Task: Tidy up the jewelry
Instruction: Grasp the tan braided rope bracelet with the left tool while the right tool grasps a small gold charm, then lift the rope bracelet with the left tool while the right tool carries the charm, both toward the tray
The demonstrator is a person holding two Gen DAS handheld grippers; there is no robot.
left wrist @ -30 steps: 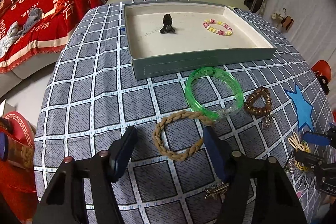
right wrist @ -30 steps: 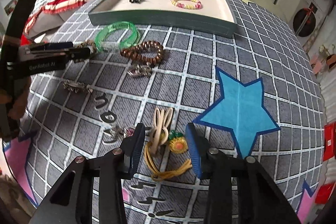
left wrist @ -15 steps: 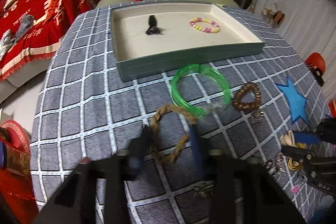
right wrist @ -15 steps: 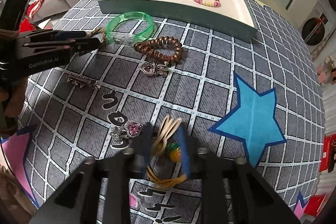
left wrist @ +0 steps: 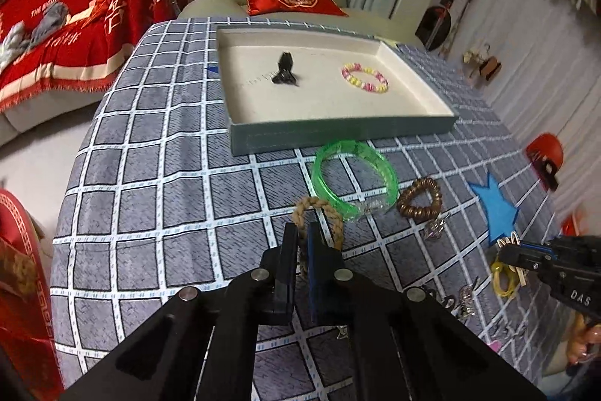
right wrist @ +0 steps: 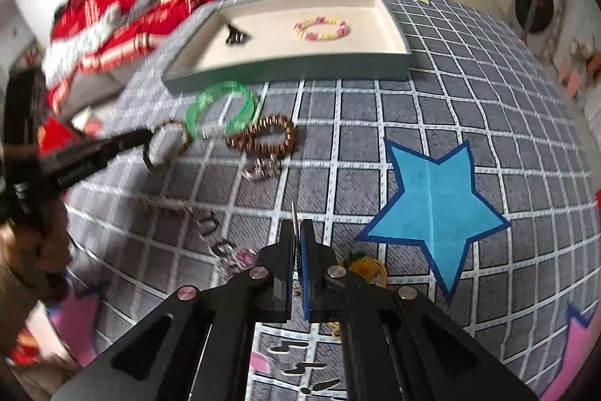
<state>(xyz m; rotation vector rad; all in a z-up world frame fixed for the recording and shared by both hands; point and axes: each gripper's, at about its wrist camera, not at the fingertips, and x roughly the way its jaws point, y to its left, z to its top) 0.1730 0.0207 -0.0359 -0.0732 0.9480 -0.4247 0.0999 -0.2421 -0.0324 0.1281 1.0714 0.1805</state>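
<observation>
Left gripper (left wrist: 303, 232) has just closed, its fingers (left wrist: 290, 239) clamped on the near side of the braided bracelet (left wrist: 319, 213), which loops out ahead of the tips right next to the green bangle (left wrist: 355, 181) on the tabletop (left wrist: 150, 175). Right gripper (right wrist: 296, 232) has just closed too, pinching thin hair ties (right wrist: 293, 213), a sliver poking up between its fingers. Tray (left wrist: 338, 134) sits at the back.
</observation>
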